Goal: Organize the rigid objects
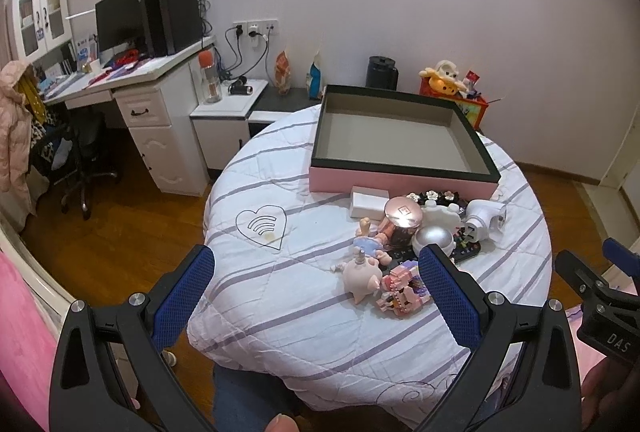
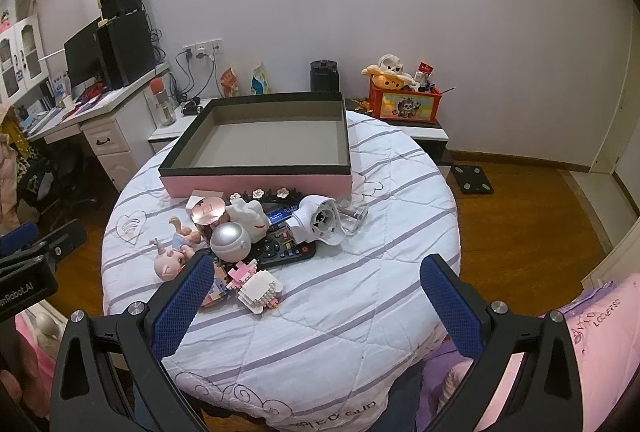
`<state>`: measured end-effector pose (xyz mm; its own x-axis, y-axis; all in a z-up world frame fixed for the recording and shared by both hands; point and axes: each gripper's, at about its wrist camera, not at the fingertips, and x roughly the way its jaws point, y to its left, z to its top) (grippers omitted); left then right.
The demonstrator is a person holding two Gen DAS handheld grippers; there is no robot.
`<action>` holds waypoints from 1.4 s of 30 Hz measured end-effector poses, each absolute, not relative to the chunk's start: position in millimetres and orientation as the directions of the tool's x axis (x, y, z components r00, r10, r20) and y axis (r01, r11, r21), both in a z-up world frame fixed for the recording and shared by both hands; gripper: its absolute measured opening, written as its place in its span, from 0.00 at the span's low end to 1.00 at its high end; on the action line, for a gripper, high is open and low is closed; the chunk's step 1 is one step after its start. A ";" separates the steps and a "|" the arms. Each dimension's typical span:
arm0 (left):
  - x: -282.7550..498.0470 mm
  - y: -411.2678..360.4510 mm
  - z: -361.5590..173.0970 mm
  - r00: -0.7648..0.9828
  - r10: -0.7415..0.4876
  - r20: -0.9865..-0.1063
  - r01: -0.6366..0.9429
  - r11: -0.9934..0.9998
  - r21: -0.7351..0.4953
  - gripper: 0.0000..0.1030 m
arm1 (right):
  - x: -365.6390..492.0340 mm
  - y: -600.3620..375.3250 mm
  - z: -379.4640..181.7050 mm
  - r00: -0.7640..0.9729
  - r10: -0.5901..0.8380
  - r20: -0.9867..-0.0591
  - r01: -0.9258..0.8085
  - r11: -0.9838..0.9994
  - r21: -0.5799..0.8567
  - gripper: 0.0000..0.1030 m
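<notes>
Both grippers, left gripper [image 1: 316, 296] and right gripper [image 2: 316, 302], gape wide, holding nothing.
Sorting not started, I judge: next, grip the block toy [image 2: 260, 290]; tray [image 2: 256, 178] empty at 12 o'clock.

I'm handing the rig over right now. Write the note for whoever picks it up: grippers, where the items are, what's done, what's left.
Left gripper: open, holding nothing, above the near side of the table.
Right gripper: open, holding nothing, same height.
Pink box: at the far side of the round table, lid off, nothing inside.
Items: all heaped on the quilt in front of the box: rose-gold jar, silver ball, remote, white appliance, doll, block figures, small white box.
Done: nothing packed yet.
Left: probably move every item into the box.
</notes>
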<state>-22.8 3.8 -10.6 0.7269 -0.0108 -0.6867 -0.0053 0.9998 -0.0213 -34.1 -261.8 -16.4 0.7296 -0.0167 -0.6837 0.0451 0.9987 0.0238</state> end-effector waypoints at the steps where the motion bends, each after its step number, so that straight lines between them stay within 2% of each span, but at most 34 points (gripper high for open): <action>1: -23.7 3.7 -10.1 0.728 -0.012 -0.686 -0.004 1.000 -0.021 1.00 | -34.9 -261.5 -16.0 0.731 -0.017 -0.683 0.045 0.999 0.024 1.00; 22: -17.0 3.2 -12.0 0.712 -0.015 -0.702 0.002 1.000 -0.019 1.00 | -30.0 -258.8 -17.8 0.720 -0.017 -0.694 0.039 0.999 0.016 1.00; 42: 66.9 -15.9 -95.5 0.595 -0.061 -0.801 0.067 0.997 -0.026 1.00 | 47.1 -276.5 -83.8 0.623 -0.035 -0.781 0.056 0.998 -0.001 1.00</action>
<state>66.9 -15.9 -95.5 0.5950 -0.0612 -0.8014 0.0672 0.9974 -0.0263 47.1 -276.5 -83.8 0.6231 -0.0354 -0.7813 0.0556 0.9985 -0.0009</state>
